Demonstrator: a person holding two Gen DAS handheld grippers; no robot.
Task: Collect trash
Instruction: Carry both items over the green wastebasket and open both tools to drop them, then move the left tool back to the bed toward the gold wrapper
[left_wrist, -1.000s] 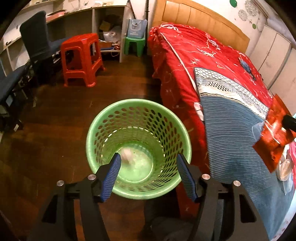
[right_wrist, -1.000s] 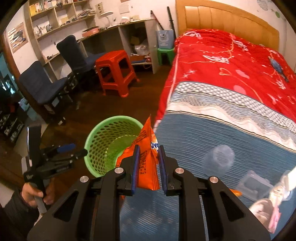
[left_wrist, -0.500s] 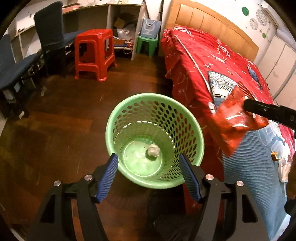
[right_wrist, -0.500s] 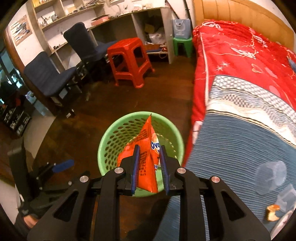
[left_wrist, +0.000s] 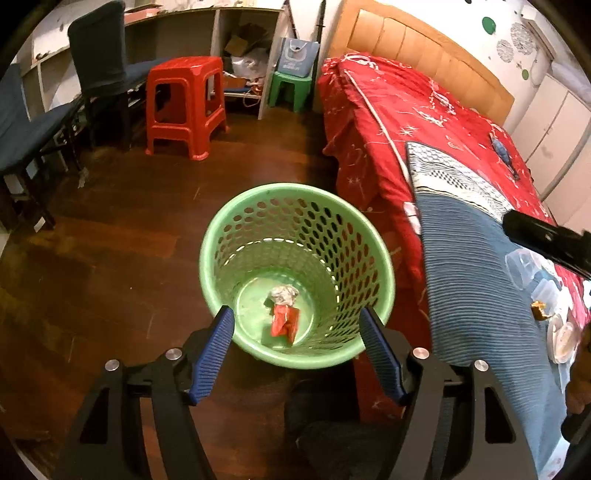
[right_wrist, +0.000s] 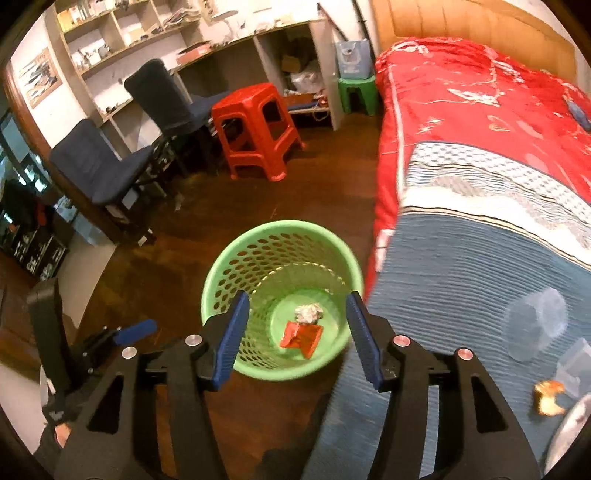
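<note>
Setting: dark wooden floor (left_wrist: 110, 258) of a bedroom, with a bed (right_wrist: 480, 147) running along the right side of both views.
Snack wrapper: orange-red packet (right_wrist: 301, 335) lying crumpled on the bottom of the green basket, touching the crumpled paper ball (right_wrist: 308, 313) beside it; it is also showing in the left wrist view (left_wrist: 283, 322).
Basket: green perforated waste basket (left_wrist: 295, 206) standing upright on the floor, just beside the bed's hanging red cover.
Right gripper (right_wrist: 295, 334): hanging above the basket mouth, its blue-padded jaws opening, with nothing between them but the view down into the basket.
Left gripper (left_wrist: 297, 352): hovering over the near rim of the basket, its jaws opening wide and gripping nothing; it is appearing at the lower left of the right wrist view (right_wrist: 125, 332).
Bed items: clear plastic cup (right_wrist: 535, 321) lying on the blue ribbed blanket (right_wrist: 461, 277), with an apple core (right_wrist: 548, 397) resting nearer the lower right corner.
Background: red plastic stool (right_wrist: 258, 129), small green stool (right_wrist: 356, 92) and two dark chairs (right_wrist: 99, 170) standing before a desk with shelves (right_wrist: 240, 37).
</note>
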